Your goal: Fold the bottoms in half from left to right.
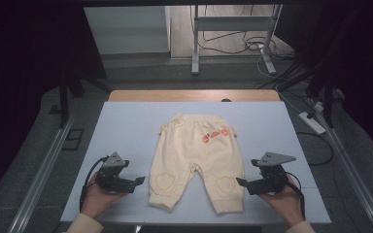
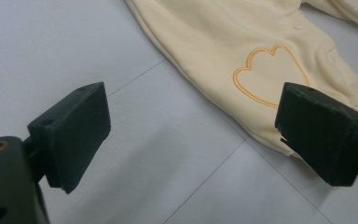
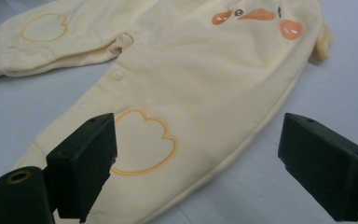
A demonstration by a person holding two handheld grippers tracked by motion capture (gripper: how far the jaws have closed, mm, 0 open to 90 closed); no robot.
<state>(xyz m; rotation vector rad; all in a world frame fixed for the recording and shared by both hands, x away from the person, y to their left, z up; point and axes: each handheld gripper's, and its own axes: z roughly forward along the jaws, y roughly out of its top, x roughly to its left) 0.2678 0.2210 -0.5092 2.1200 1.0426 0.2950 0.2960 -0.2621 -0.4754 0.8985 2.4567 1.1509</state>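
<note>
Pale yellow baby trousers (image 1: 194, 158) (heart knee patches)

The little pale-yellow baby pants (image 1: 194, 158) are lying flat and spread out in the middle of the light blue table cover, waistband facing the far edge, both legs splaying toward the near side. Each knee is sporting an orange-stitched heart outline (image 2: 265, 74), and an orange carrot-ish patch (image 3: 256, 18) is sitting near the waist.

Cream baby trousers with heart knee patches (image 1: 194, 155) lie flat mid-surface (image 1: 126, 126), waistband far, legs toward you. Your left tool (image 1: 139, 180) sits left of them, right tool (image 1: 241, 183) right, both apart from the cloth.
</note>
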